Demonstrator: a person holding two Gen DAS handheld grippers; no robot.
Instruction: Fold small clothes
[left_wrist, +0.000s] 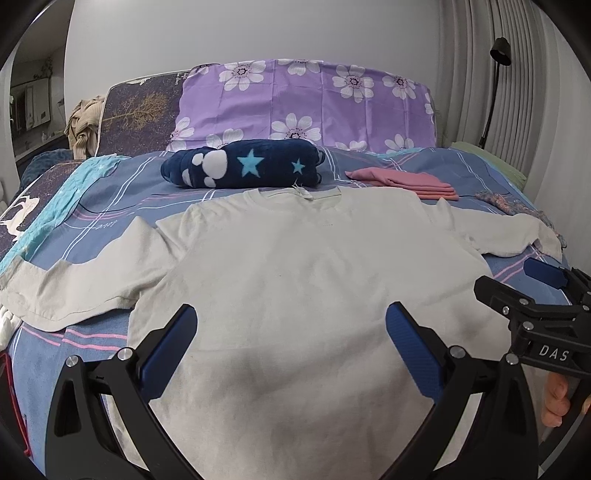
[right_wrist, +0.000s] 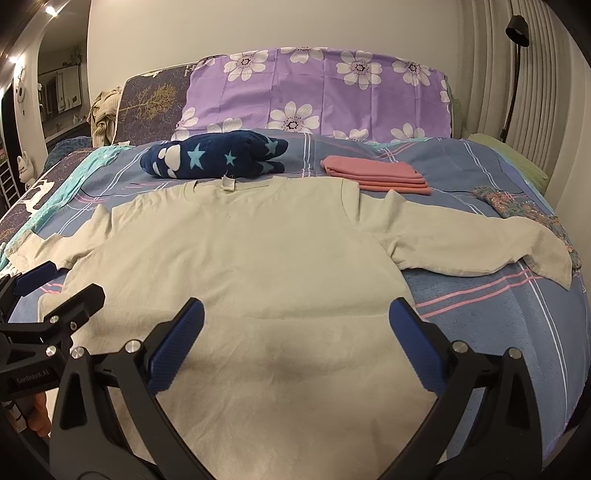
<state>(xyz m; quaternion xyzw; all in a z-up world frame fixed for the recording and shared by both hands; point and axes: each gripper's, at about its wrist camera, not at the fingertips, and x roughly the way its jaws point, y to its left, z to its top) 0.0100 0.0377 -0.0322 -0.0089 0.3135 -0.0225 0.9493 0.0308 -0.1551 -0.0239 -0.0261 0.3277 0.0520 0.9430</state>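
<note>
Item: pale beige cotton T-shirt (left_wrist: 295, 266), being displayed flat at frame centre on the blue striped bed (left_wrist: 110, 184), sleeves outstretched. Left gripper (left_wrist: 291, 347) and right gripper (right_wrist: 295, 339) are being held above the hem, fingers spread, nothing gripped. Risk: both fabric layers being missed, or bedsheet being pinched, causing bunching.

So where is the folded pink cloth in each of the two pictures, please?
Left wrist view: the folded pink cloth lies upper right of centre, just beyond the right shoulder of the spread white cotton T-shirt.
Right wrist view: the folded pink cloth lies upper right of centre, beyond the same shoulder.
Shared landmark: the rolled navy fleece blanket with stars lies to its left in both.
</note>
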